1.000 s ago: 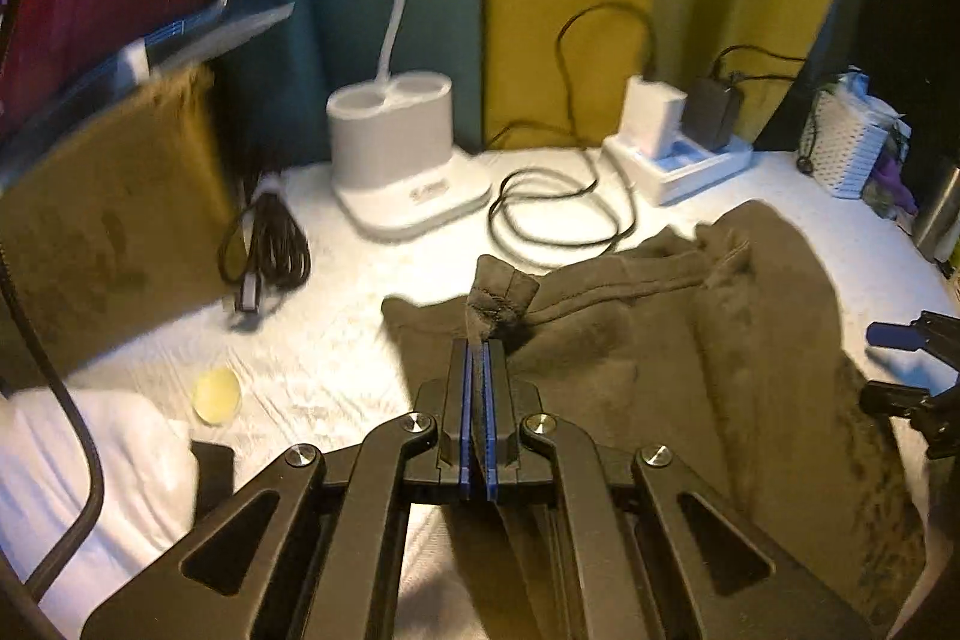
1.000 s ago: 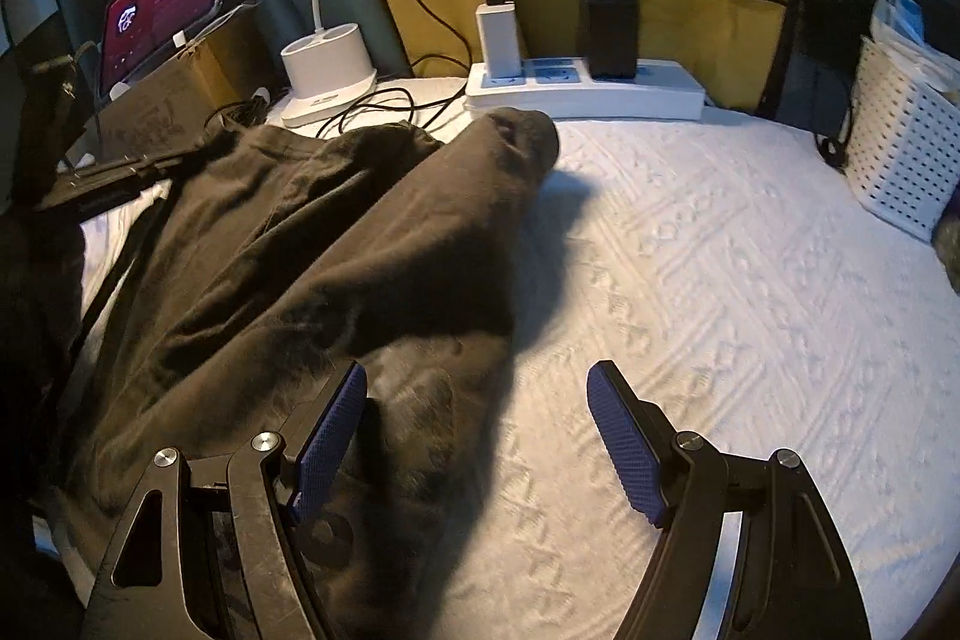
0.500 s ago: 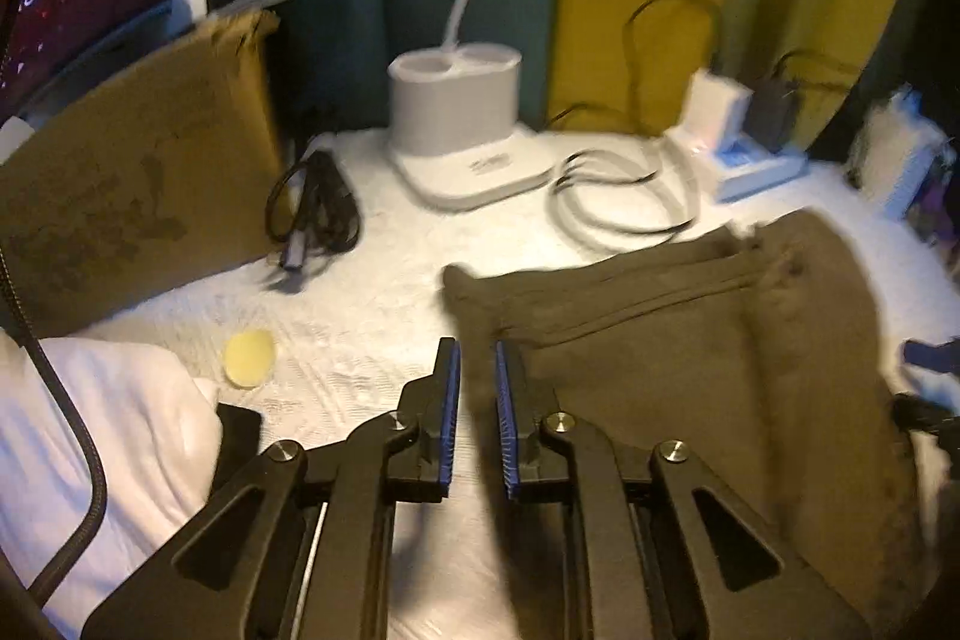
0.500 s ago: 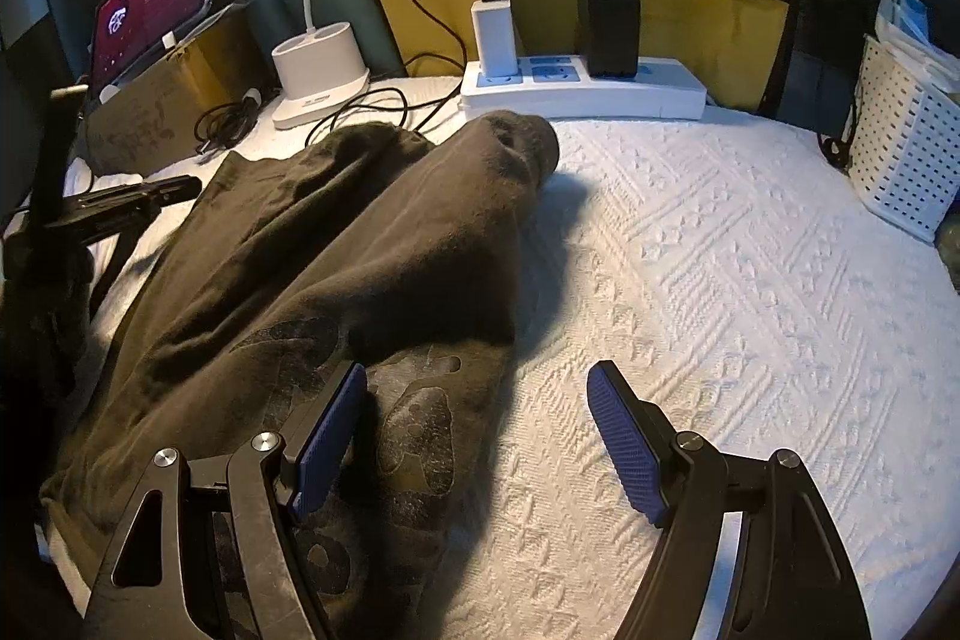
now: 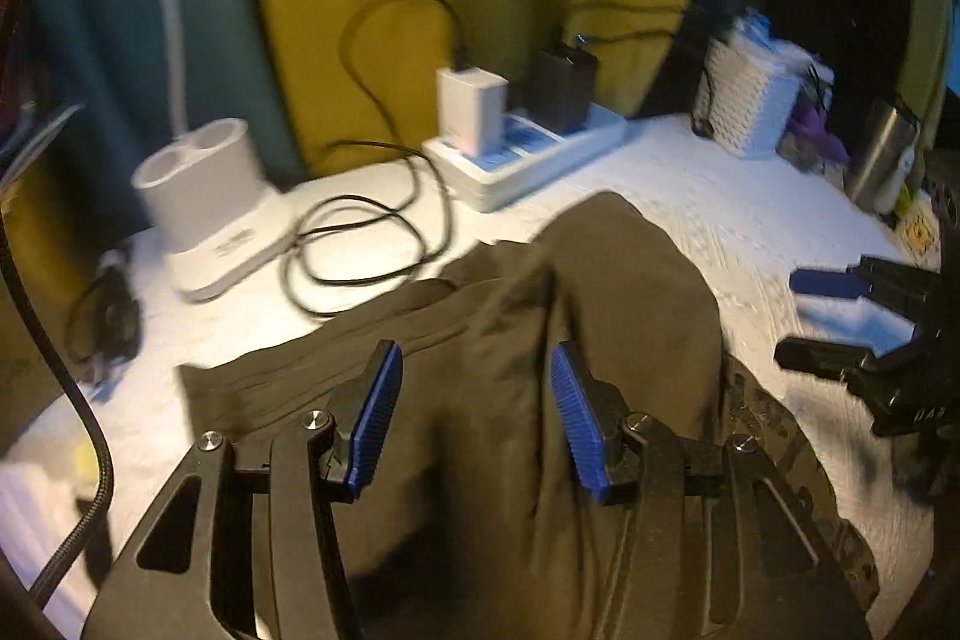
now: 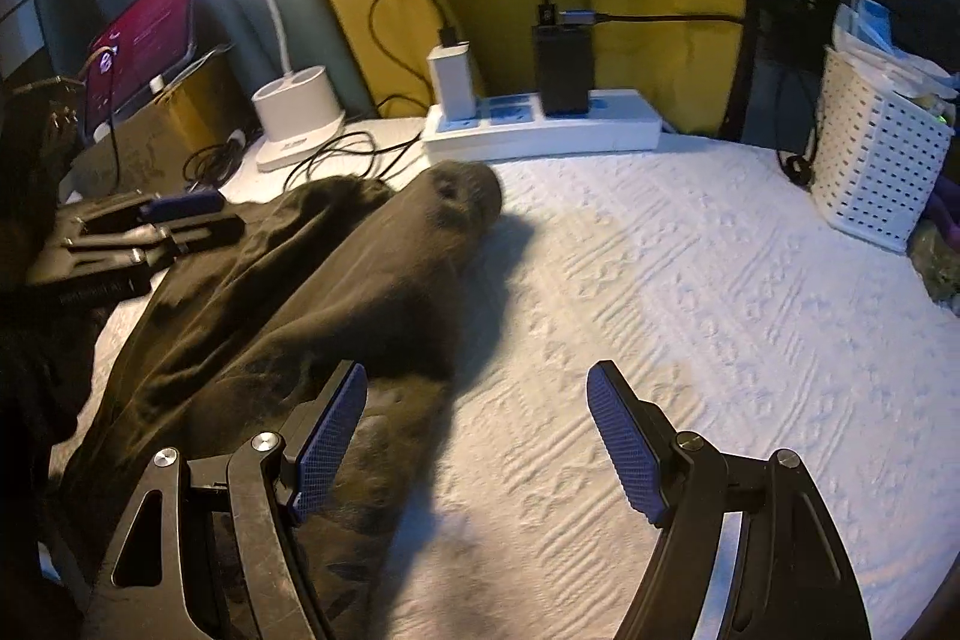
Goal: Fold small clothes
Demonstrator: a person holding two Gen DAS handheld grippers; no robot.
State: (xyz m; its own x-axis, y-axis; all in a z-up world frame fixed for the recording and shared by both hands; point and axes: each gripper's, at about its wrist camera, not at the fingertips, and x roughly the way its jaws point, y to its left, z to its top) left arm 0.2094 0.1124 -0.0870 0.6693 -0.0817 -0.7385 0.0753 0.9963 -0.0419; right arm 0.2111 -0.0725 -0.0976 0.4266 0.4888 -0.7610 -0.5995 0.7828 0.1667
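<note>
Fabric of the dark garment [image 6: 288, 304] lies beneath the spread left gripper [image 5: 474, 412], its long axis running ahead toward the power strip [image 6: 540, 130]; the right gripper [image 6: 480, 436], also spread, hovers level over the white bedspread [image 6: 690, 292] beside it

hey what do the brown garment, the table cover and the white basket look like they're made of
Brown garment: soft matte knit, probably cotton jersey; it slumps in loose folds. Table cover: white woven fabric, likely cotton, with a raised pattern. White basket: rigid plastic, judging by its even grid of holes.
</note>
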